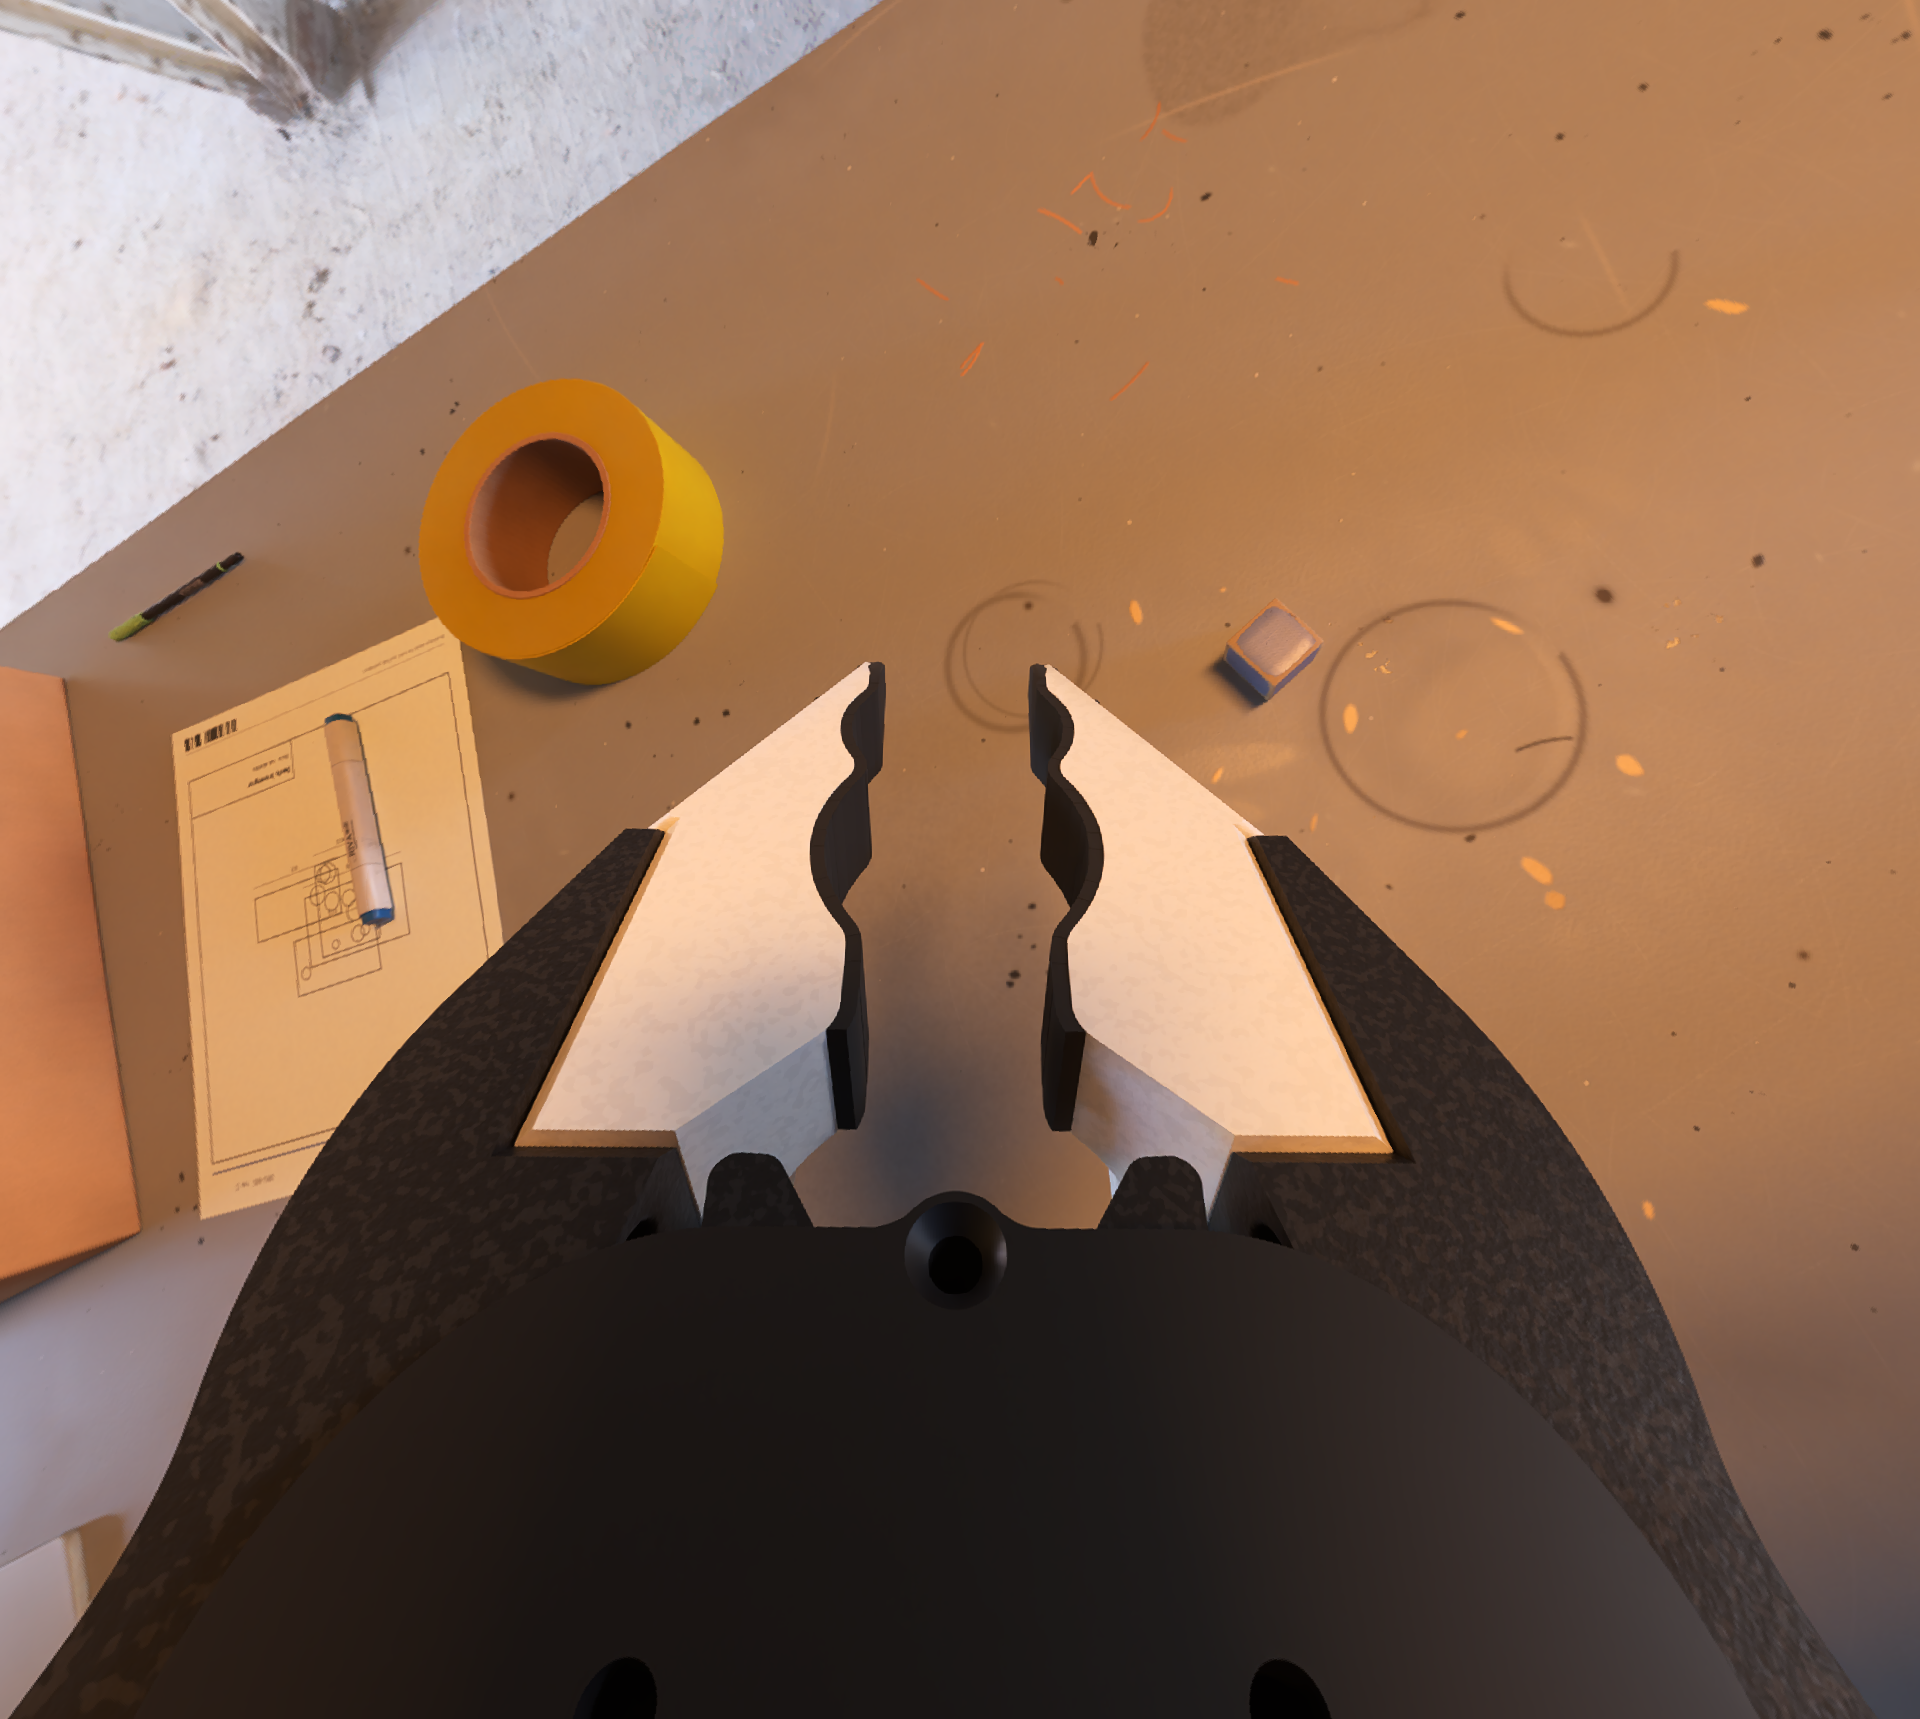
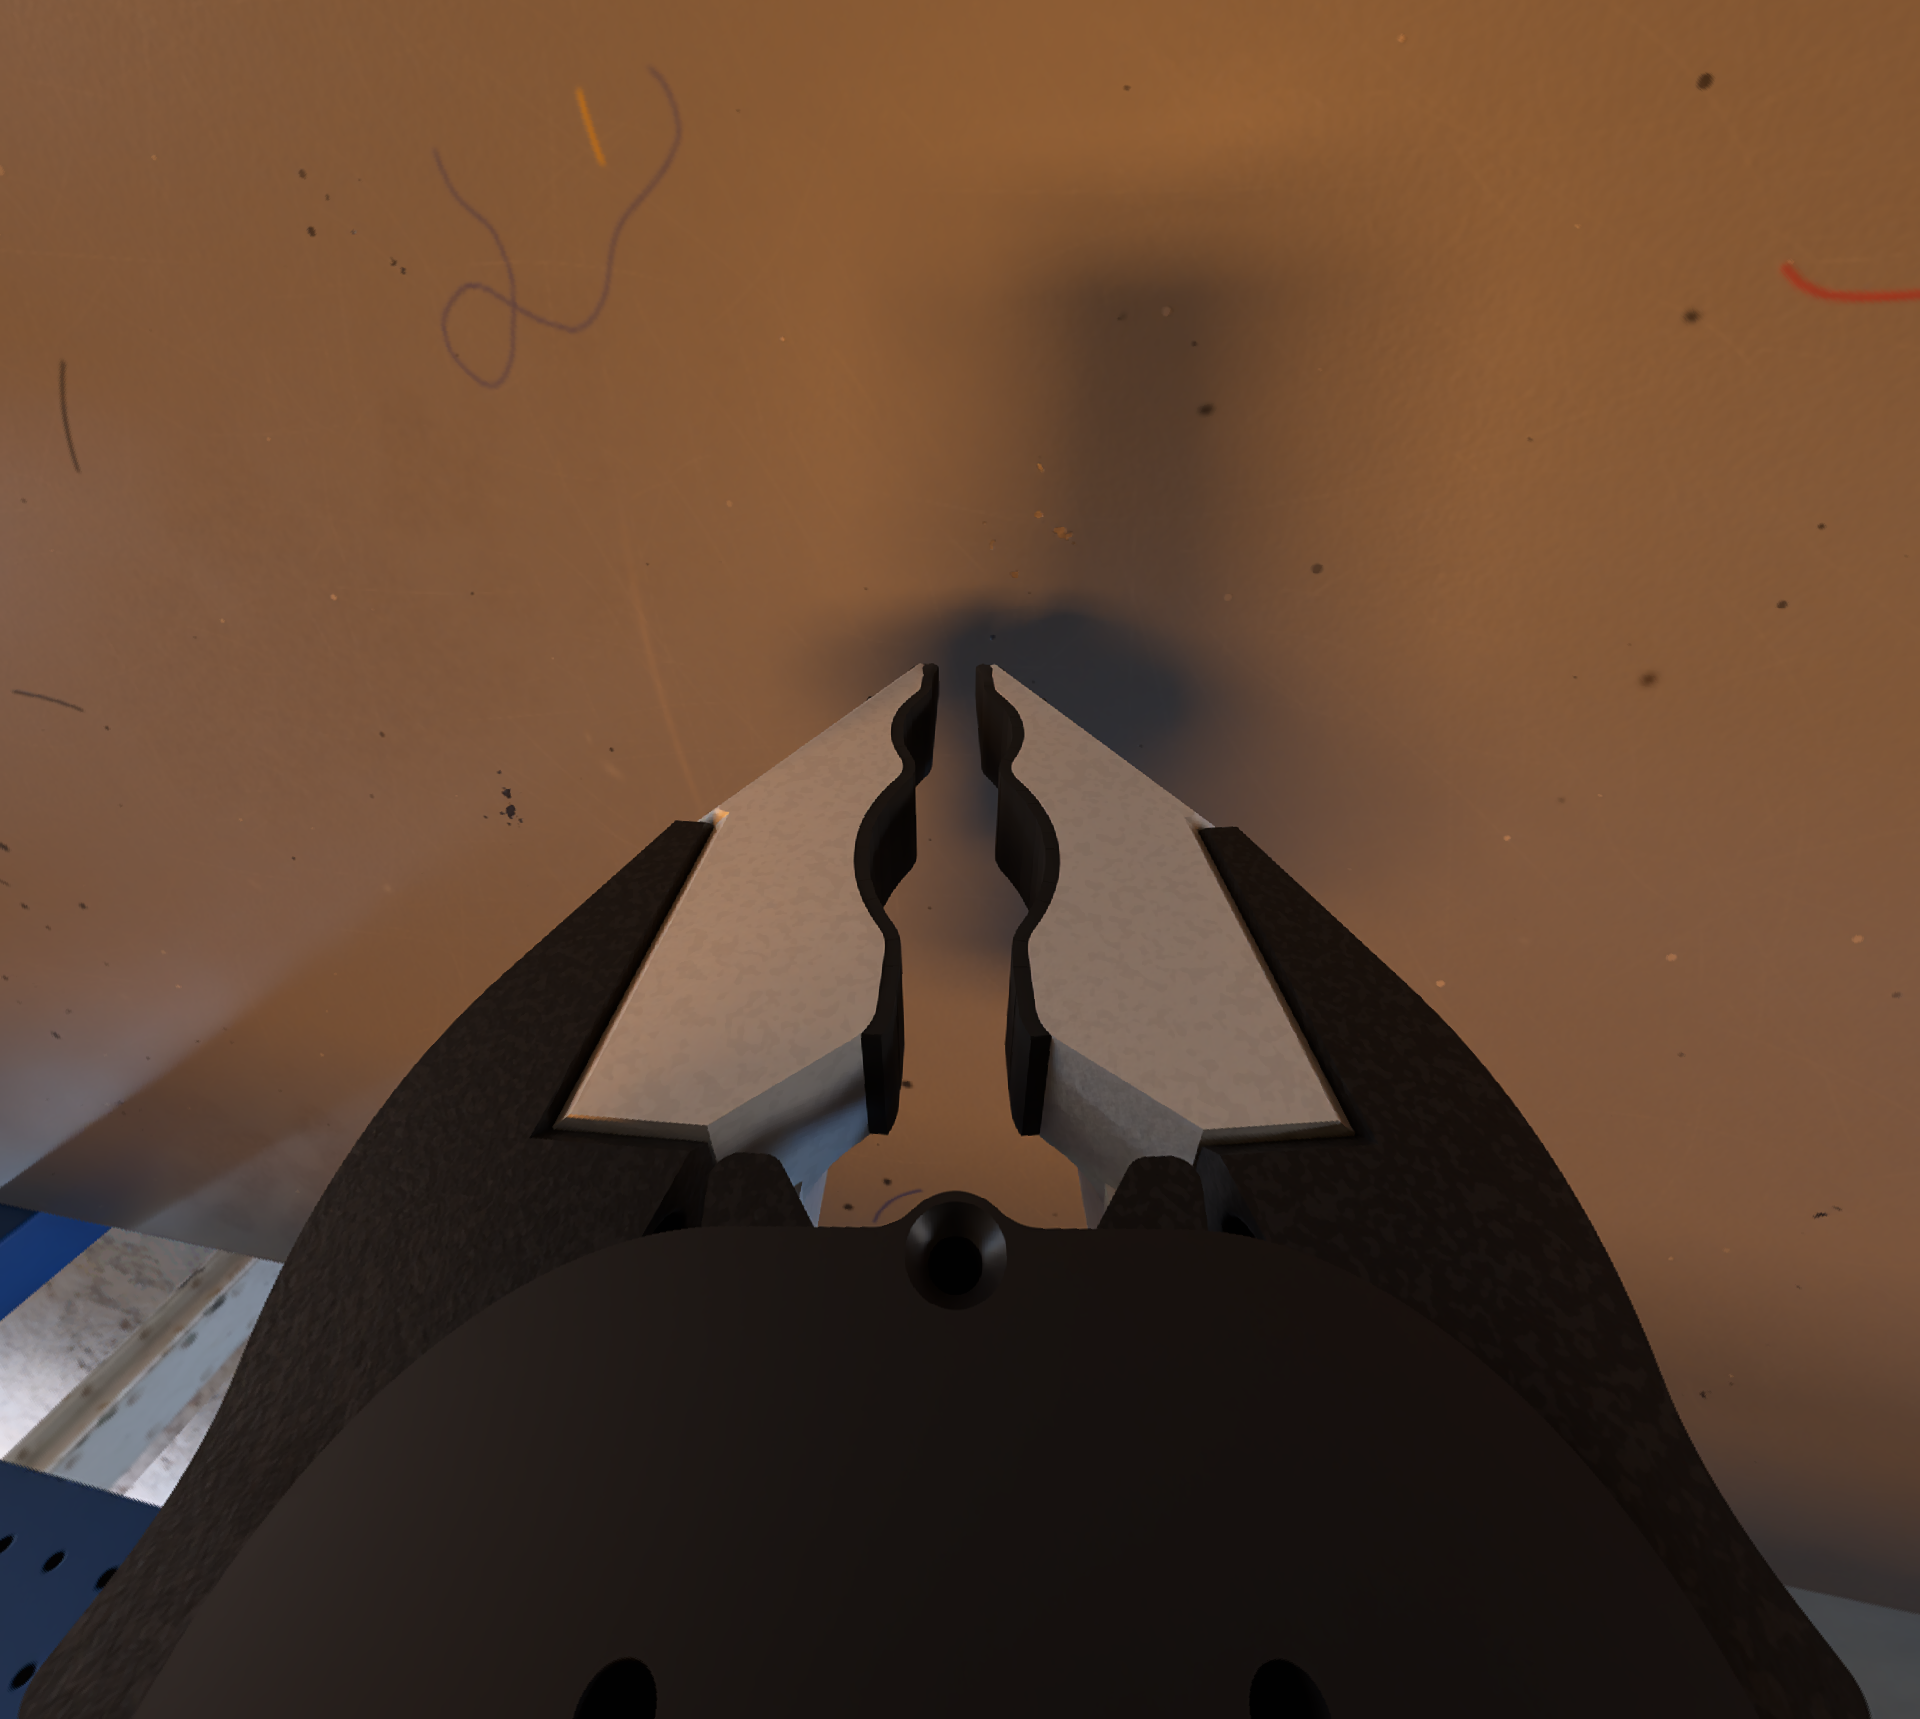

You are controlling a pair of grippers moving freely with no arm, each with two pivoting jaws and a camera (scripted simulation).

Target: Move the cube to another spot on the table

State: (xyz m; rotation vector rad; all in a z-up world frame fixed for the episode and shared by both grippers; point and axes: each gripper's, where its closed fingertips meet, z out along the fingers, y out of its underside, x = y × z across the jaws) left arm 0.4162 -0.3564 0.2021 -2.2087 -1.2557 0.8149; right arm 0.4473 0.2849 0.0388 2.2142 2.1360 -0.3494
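A small blue-grey cube (image 1: 1273, 649) sits on the brown table (image 1: 1351, 422), beside a faint ring mark. My left gripper (image 1: 956, 677) hovers above the table, open and empty. The cube lies to the right of its right fingertip and slightly ahead of it, clear of the fingers. My right gripper (image 2: 958, 672) is close over a bare part of the table (image 2: 1351, 111), its jaws nearly together with nothing between them. The cube does not show in the right wrist view.
A yellow tape roll (image 1: 569, 531) lies left of the left gripper. Further left are a printed sheet (image 1: 260, 994) with a marker (image 1: 358, 817) on it, a pen (image 1: 177, 597) and an orange book (image 1: 52, 963). The table edge runs diagonally at upper left. A blue perforated panel (image 2: 62, 1565) shows beyond the edge.
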